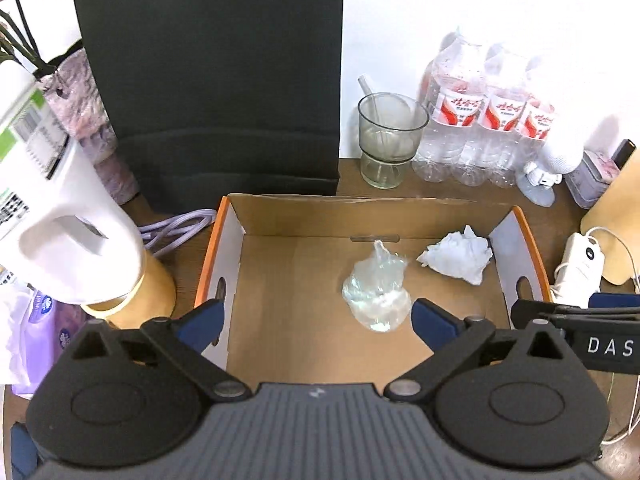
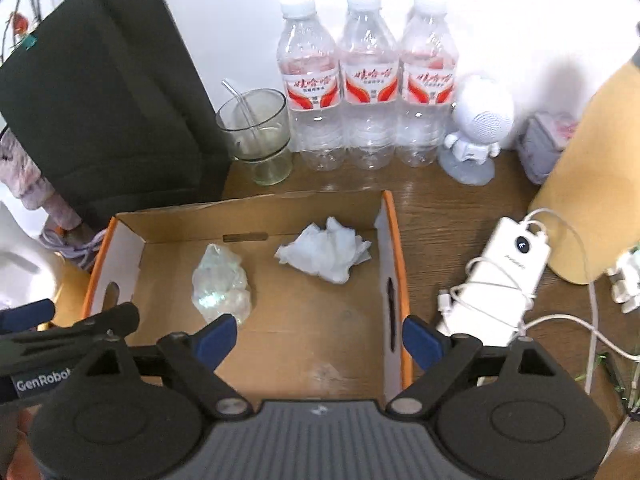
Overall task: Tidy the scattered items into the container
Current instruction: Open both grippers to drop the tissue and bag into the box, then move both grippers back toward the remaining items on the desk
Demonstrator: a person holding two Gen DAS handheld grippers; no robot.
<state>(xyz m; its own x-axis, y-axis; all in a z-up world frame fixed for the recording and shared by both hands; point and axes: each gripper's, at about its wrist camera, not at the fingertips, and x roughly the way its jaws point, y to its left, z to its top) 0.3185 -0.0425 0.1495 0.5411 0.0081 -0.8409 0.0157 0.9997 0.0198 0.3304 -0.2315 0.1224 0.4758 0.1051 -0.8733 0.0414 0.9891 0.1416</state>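
Both tools hung over the box (image 1: 224, 248), a shallow cardboard tray with orange edges and white end walls sitting on the brown counter (image 2: 440, 208). The left tool (image 1: 316, 316) was released, its blue pads spread wide with nothing between them, and the right tool (image 2: 320, 336) stood just as loose and empty. Inside the box lay two bits of rubbish — a crumpled clear plastic wrap (image 1: 376, 292) near the middle of the floor and a wadded white tissue (image 1: 456, 256) further toward the right end wall, the two close together but apart. Neither tool touched either one. Behind the box, against the white wall, stood a dark paper bag (image 1: 208, 80), a glass cup (image 2: 256, 132) with a straw in it, and three water bottles (image 2: 368, 84) in a row. A small white robot figure (image 2: 476, 132) stood beside the bottles. To the right of the box — out on the counter — a white power bank (image 2: 504, 276) lay wrapped in its cable.
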